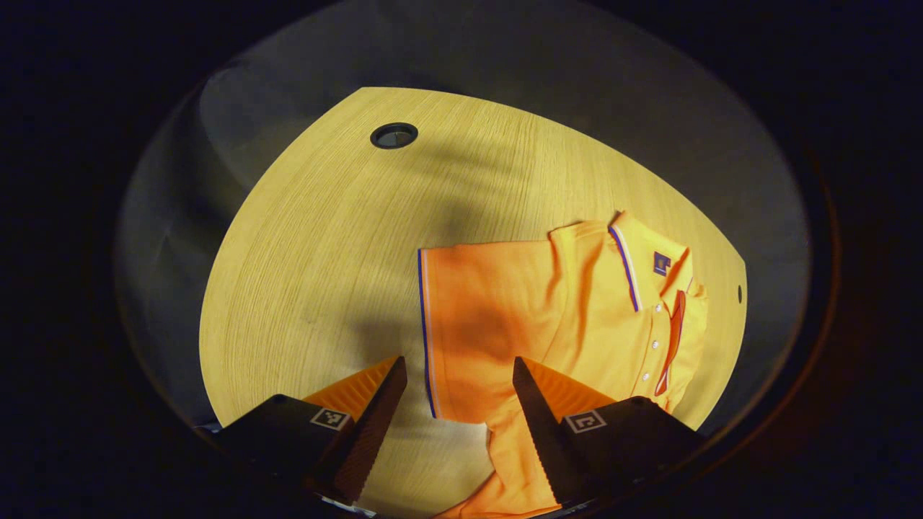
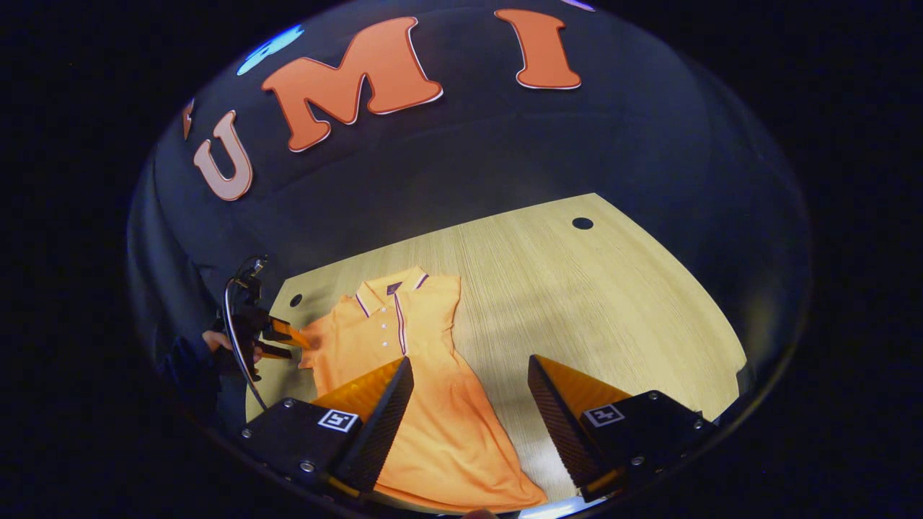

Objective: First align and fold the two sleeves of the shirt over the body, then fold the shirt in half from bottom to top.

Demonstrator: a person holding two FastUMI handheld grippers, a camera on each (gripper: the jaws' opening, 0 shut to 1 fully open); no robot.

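An orange polo shirt [image 1: 548, 317] lies flat on the wooden table [image 1: 324, 238], collar [image 1: 626, 267] to the right in the left gripper view. Its near sleeve, with a blue-and-white cuff [image 1: 424, 324], spreads out just ahead of my left gripper [image 1: 458, 364], which is open and holds nothing. In the right gripper view the shirt [image 2: 425, 382] runs from the collar [image 2: 389, 292] down toward the hem. My right gripper [image 2: 470, 360] stands open over the shirt's right edge. The left gripper [image 2: 292, 344], held by a hand [image 2: 216, 339], sits open beside the shirt's left sleeve [image 2: 314, 337].
The table has a round black cable hole [image 1: 394, 135] toward the back and a small hole [image 1: 740, 293] past the collar. Bare wood [image 2: 591, 303] stretches to the right of the shirt in the right gripper view. The dark booth wall [image 2: 469, 158] stands behind the table.
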